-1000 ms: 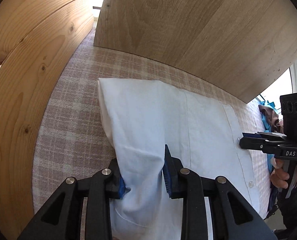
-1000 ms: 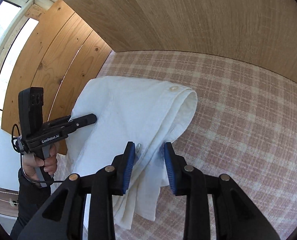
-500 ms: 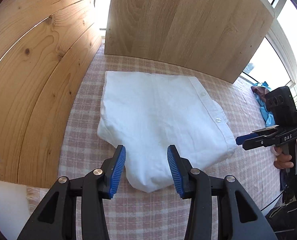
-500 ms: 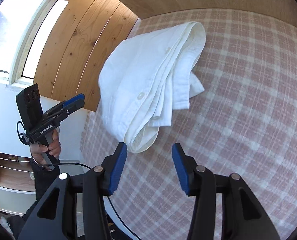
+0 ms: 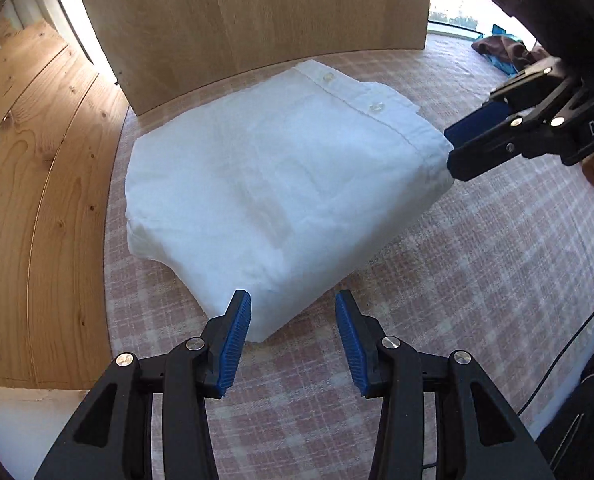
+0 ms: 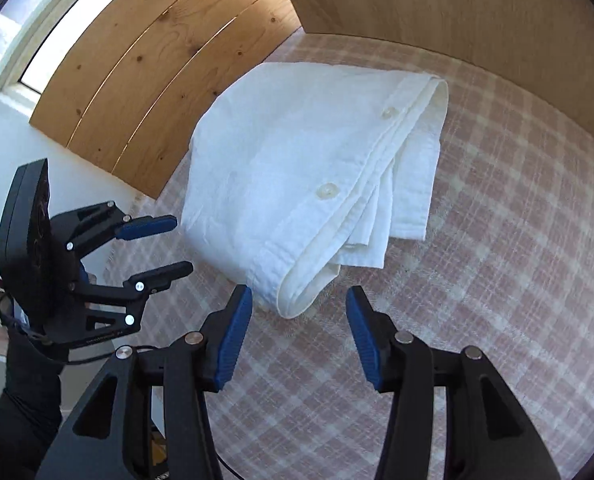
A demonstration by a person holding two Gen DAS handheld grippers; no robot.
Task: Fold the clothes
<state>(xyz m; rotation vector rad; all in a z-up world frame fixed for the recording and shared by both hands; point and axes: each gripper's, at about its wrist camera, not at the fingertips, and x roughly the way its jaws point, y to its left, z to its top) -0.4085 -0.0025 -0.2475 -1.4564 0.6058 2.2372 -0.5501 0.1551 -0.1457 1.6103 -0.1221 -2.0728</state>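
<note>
A white button-up shirt (image 5: 277,184) lies folded in a thick rectangle on the pink checked cloth (image 5: 457,280), its button placket along the far right edge. My left gripper (image 5: 293,300) is open just above the shirt's near corner, the pads off the fabric. My right gripper (image 5: 451,148) hovers at the shirt's right corner. In the right wrist view the shirt (image 6: 297,168) shows its layered open edge; my right gripper (image 6: 299,294) stands open over the rolled hem without pressing it. The left gripper (image 6: 181,245), held by a black-sleeved hand, is open to the shirt's left.
A pale wooden board (image 5: 257,12) stands upright behind the shirt and knotty wooden planks (image 5: 37,180) run along its left side. Dark and blue garments (image 5: 505,52) lie at the far right. A black cable (image 5: 569,344) hangs at the right edge.
Both grippers let go of the shirt, opened wider and drew back from it. The shirt now lies folded flat on the cloth; both wrists have rolled.
</note>
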